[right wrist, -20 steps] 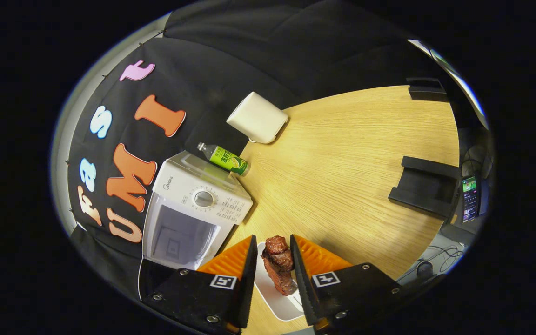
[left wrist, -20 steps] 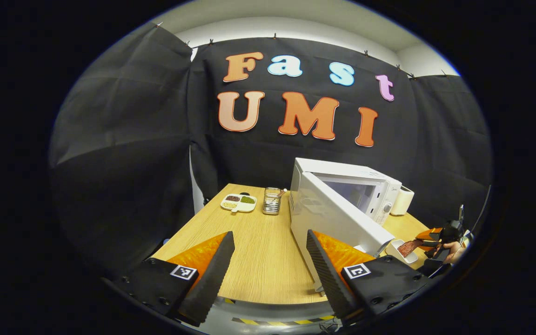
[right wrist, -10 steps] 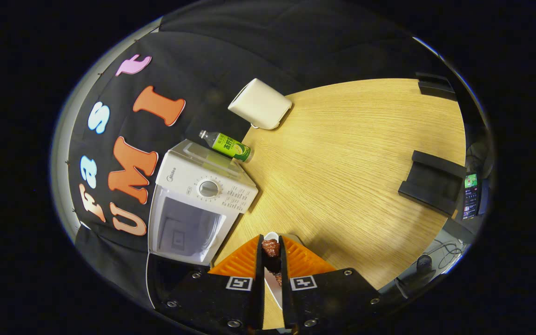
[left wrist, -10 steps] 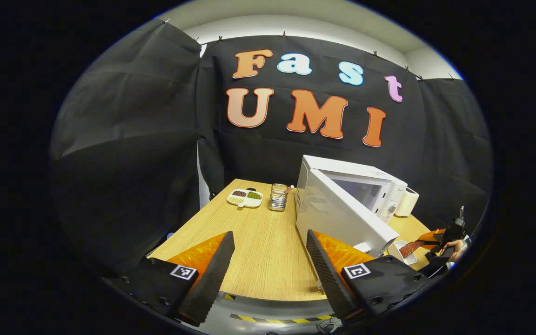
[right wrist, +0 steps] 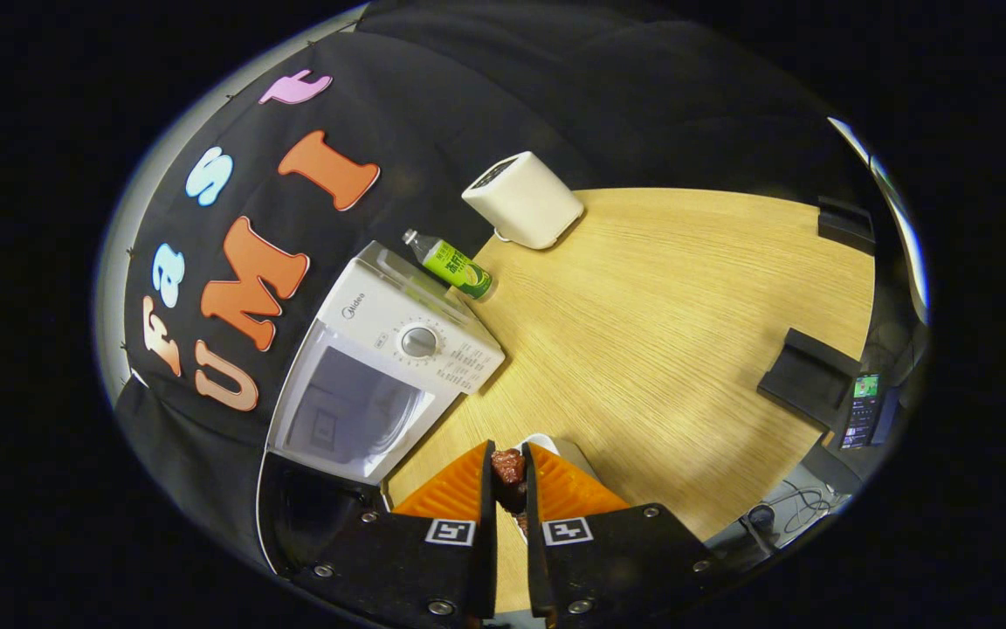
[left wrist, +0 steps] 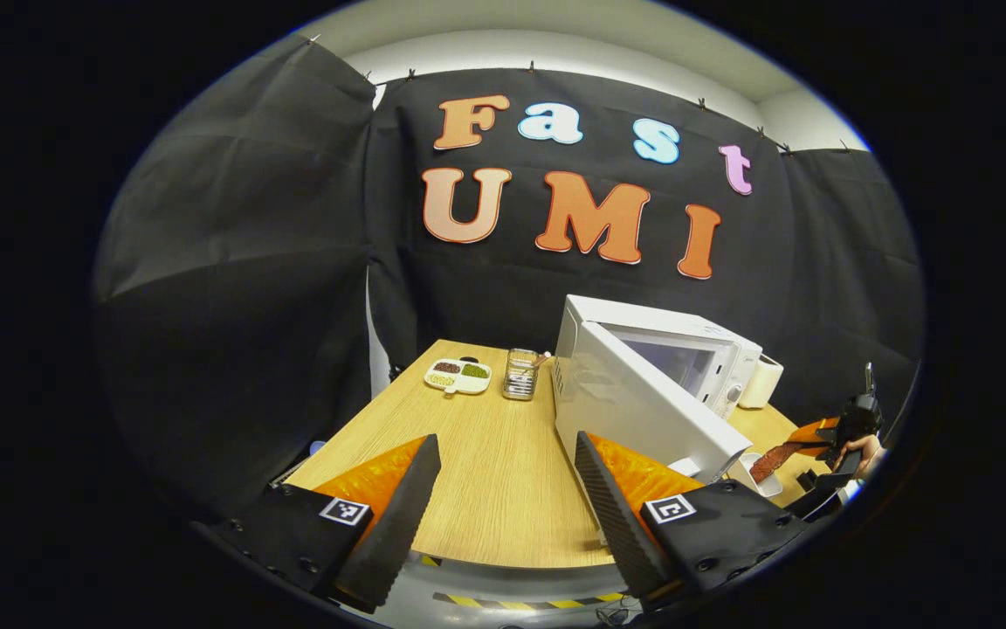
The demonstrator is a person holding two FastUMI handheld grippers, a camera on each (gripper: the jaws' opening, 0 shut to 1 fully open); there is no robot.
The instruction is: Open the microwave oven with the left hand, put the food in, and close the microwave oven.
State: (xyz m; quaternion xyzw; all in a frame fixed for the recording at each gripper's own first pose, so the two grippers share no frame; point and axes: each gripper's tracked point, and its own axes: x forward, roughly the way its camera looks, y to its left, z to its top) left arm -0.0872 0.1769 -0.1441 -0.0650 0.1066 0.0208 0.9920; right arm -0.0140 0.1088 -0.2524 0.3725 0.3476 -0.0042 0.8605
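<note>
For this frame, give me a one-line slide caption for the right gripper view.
Right hand-held gripper shut on meat, near the open microwave.

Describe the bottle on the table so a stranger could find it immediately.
Start at the white microwave oven with its door swung open on the light wooden table. Right behind it, by the black cloth wall, stands a clear plastic bottle with a green label. Its nearest neighbour, a cream rounded boxy appliance, is larger, plain and unlabelled; the bottle alone is slim, capped and green.
</note>
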